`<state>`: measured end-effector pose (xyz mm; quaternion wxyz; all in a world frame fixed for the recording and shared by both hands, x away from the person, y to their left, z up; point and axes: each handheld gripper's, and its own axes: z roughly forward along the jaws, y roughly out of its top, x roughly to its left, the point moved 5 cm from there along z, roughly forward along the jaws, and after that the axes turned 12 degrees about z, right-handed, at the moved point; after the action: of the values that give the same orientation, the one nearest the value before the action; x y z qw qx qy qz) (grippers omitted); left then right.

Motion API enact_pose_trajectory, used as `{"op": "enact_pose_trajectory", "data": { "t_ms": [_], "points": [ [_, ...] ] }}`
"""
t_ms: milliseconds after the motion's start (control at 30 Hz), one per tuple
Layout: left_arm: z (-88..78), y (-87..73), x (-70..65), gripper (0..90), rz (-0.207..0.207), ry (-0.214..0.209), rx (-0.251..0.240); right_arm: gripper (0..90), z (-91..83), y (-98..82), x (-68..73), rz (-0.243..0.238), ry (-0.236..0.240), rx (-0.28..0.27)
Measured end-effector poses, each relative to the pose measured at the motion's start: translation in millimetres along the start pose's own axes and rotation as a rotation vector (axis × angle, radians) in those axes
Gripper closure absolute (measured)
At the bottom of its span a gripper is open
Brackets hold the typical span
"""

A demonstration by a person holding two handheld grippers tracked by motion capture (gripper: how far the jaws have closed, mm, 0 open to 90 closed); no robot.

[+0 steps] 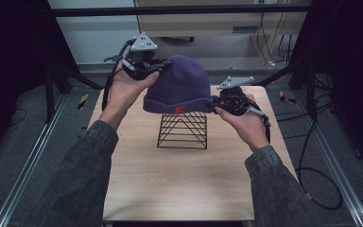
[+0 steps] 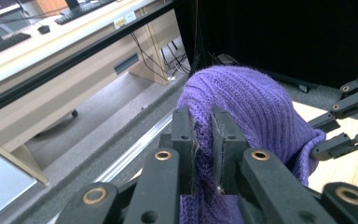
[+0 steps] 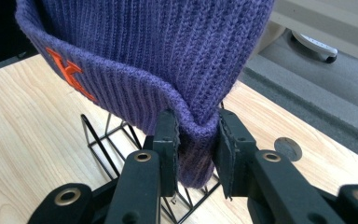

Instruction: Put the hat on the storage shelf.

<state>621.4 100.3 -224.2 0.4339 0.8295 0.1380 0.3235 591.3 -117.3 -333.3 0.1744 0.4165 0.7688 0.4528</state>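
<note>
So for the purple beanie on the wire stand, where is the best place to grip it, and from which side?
The folded cuff of the beanie looks best, taken from the side as the right gripper does: the doubled knit gives a firm edge between the jaws. The left gripper pinches the thinner knit higher up, so the two holds keep it spread over the wire stand.

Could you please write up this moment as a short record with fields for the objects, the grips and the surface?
object: purple knit beanie with an orange letter on its cuff
support: black wire stand, under the beanie
left gripper: shut on the beanie's knit near the crown
right gripper: shut on the folded cuff
surface: light wooden table
</note>
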Motion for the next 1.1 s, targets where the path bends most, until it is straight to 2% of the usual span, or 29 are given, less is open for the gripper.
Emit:
{"op": "enact_pose_trajectory", "data": {
  "t_ms": [233,433,700,900,1100],
  "points": [
    [3.9,-5.2,-2.5,80.7,0.013,-0.002,0.028,71.7,4.2,-6.2,-2.0,-0.008,-0.003,0.027],
    [6.1,-5.1,-6.8,80.7,0.024,-0.006,0.027,71.8,5.8,-8.9,1.0,-0.029,-0.009,0.052],
    [14.5,-21.6,-12.2,80.7,0.004,-0.020,0.046,72.1,12.2,-22.6,0.4,-0.030,-0.008,0.090],
    [19.2,-27.8,-15.3,80.7,-0.003,-0.027,0.049,72.2,14.8,-27.6,-2.1,-0.028,-0.015,0.106],
    [21.8,-28.6,-21.0,80.7,0.021,-0.033,0.064,72.3,17.5,-35.5,-2.5,-0.020,-0.007,0.117]
  ]
}}
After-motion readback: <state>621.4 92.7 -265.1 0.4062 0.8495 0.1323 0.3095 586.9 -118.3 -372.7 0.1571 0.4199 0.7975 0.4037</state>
